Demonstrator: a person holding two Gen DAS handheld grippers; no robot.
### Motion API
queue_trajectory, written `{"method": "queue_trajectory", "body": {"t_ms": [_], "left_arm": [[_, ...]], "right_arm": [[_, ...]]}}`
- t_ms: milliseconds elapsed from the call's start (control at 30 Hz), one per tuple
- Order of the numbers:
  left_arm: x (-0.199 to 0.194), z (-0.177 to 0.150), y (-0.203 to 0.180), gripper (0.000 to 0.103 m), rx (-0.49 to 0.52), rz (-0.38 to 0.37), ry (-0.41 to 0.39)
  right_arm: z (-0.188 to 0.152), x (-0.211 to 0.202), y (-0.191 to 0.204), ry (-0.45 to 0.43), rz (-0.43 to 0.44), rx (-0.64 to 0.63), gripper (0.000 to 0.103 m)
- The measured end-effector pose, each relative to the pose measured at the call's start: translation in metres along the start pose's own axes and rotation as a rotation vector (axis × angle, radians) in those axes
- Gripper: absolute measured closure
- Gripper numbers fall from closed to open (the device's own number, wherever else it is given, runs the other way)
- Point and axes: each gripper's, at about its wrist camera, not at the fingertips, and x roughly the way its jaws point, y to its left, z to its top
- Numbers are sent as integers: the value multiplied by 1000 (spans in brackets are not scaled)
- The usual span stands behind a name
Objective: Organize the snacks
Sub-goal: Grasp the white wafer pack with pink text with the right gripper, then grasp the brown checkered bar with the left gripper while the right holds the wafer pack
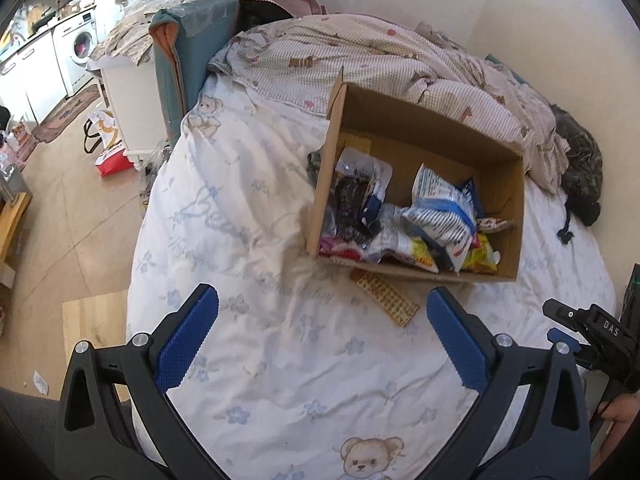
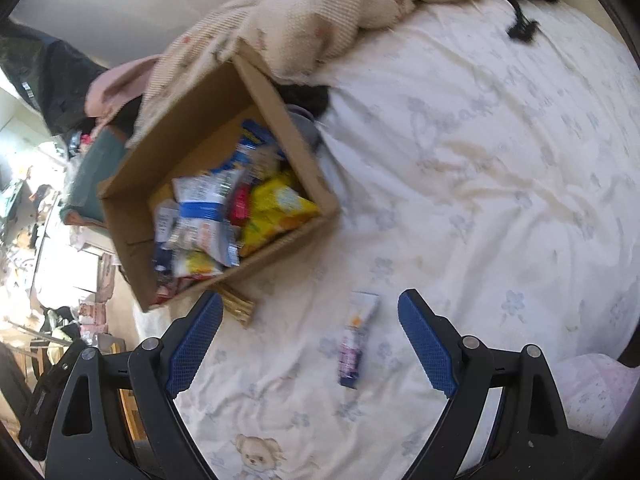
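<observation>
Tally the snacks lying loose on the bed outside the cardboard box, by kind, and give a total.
Flat tan patterned packet by the box's front edge: 1
Slim white-and-purple stick packet: 1
Total outside the cardboard box: 2
The bags heaped inside the box overlap too much to count.

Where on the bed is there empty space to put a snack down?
The white flower-print bedsheet is bare between the brown cardboard box and the crumpled checked blanket. Also bare: the sheet left of the box. It is crowded inside the box, and just in front of it lie a waffle-patterned snack bar and a small white-and-purple packet.
</observation>
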Motion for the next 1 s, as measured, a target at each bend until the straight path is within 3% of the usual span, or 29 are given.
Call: {"method": "queue_trajectory", "body": {"t_ms": [133,200,433,567,667,700,733,1000], "left_arm": [[8,-7,-2,0,-3,18,40],[11,-10,-3,0,-2,10,56],[17,-11,-6,0,4,-2,76],[22,-11,-5,0,-5,0,87],[24,-11,-5,0,-8,6,92],[26,-11,-5,0,-10,7,93],[26,-11,-5,0,-11,9,94],[34,-16,-12,0,21,37,96]], "right_arm": [[-8,30,-13,137,-93,8,13],[-13,49,-14,206,-135,-3,24],[-21,90,7,287,-224,-116,31],[-26,107,13,328,-277,-166,48],[-27,108,14,300,-337,-213,73],[-26,107,14,297,-336,-218,83],[-25,105,14,295,-328,-216,85],[-13,65,11,223,-162,-144,85]]}}
